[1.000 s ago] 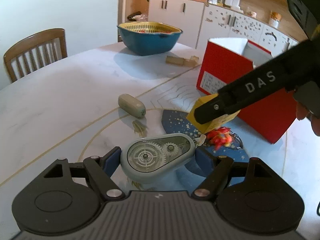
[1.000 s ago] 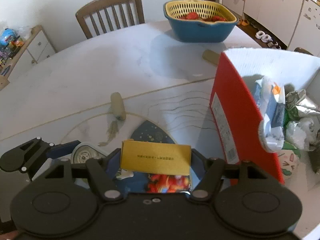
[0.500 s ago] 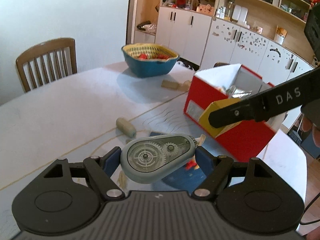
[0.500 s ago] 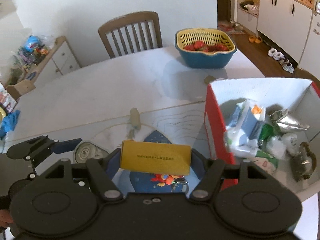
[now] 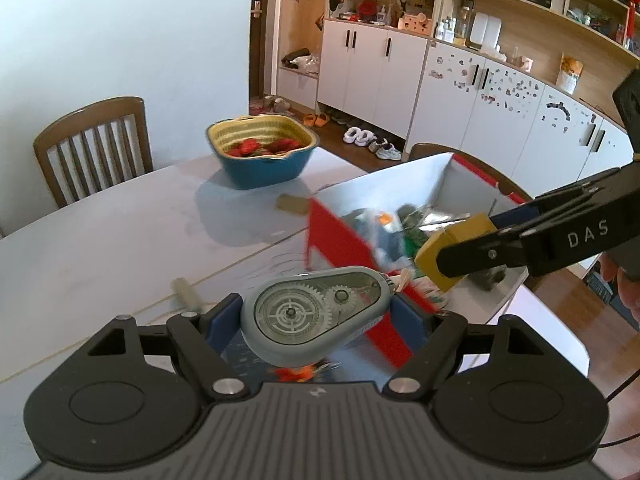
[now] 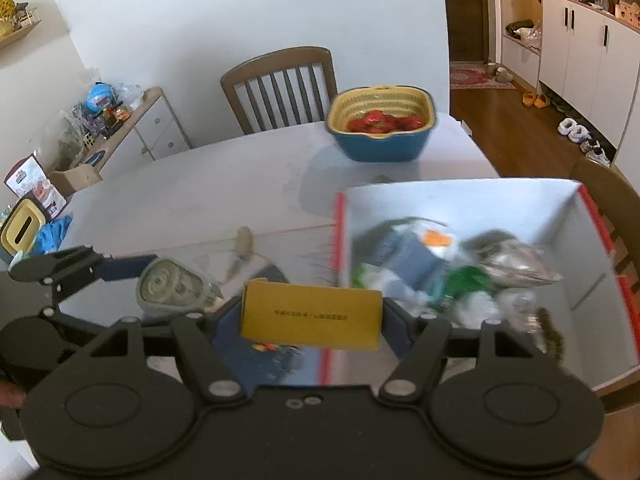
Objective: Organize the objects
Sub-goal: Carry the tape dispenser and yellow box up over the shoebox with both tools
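Kitchen-dining room, white cabinets and shelving at the back; pale marble-look worktop (image 6: 180, 184) with a wooden chair (image 6: 280, 88) behind it.

Step in hand, as I read it: transport to the bin. Both claws are loaded and up off the worktop, near the red box (image 5: 344, 236).
- Left claw (image 5: 320, 316): clamped across a grey-blue tape dispenser (image 5: 316, 314), clear face with gears up, pads on both sides. It sits short of the box's near wall, over the worktop.
- Right claw (image 6: 312, 316): clamped on a yellow carton (image 6: 312, 314), printed side toward the camera. In the left wrist view the carton is at or just over the box opening; in the right wrist view the box interior fills the space ahead and to the right.

Next move, my call: carry the right claw further in over the opening, lower it clear of the rim, then open. The left follows once the right is out, since both claws converge on the same opening and could clash. The dispenser needs to clear the near red wall first.

Containers:
- Red box, white inside, open top: blue-and-white pack with an orange patch, something green, crinkled silver foil, a dark item at the right. Contents are blurred, so no finer ID.
- Blue bowl (image 6: 380, 144) with yellow strainer insert, far side of the worktop, well apart from the box: red fruit, likely strawberries.

Loose on the worktop: a small beige cylinder (image 6: 244, 242) and a dark blue patterned item (image 5: 256, 356) under the claws.
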`<state>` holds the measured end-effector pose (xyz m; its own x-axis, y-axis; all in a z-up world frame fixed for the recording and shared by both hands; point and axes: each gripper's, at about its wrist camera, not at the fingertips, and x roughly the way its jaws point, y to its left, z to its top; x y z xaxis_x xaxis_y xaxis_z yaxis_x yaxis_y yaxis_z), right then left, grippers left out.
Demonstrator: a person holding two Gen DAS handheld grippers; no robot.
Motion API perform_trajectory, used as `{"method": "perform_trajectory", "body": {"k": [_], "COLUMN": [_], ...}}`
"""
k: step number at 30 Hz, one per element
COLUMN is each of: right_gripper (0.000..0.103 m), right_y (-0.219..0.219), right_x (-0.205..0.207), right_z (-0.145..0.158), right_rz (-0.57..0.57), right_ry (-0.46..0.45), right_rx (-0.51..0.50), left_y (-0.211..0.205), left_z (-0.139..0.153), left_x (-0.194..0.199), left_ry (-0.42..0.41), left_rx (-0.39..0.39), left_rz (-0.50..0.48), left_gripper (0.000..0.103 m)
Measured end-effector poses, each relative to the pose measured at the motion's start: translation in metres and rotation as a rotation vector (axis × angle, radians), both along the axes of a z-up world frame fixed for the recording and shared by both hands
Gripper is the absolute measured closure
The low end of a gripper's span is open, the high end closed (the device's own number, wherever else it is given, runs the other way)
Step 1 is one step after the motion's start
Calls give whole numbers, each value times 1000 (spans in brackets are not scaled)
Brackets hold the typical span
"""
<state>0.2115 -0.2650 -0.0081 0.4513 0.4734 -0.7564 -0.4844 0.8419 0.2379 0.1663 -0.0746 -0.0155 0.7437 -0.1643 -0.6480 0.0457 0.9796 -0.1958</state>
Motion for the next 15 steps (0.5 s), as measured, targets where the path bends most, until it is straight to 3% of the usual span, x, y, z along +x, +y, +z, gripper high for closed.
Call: {"method": "perform_trajectory", "body": {"k": [15], "right_gripper": [33], "right_y": [-111], "right_x": [43], "right_z": [-14], "right_rz": [-4], "right_ry": [-26], "right_rx": [-65], "left_y": [-93], "left_z": [8], "left_x": [60], "left_ry": [15], "left_rx": [48], "left_rz": [-19], "left_gripper": [22]}}
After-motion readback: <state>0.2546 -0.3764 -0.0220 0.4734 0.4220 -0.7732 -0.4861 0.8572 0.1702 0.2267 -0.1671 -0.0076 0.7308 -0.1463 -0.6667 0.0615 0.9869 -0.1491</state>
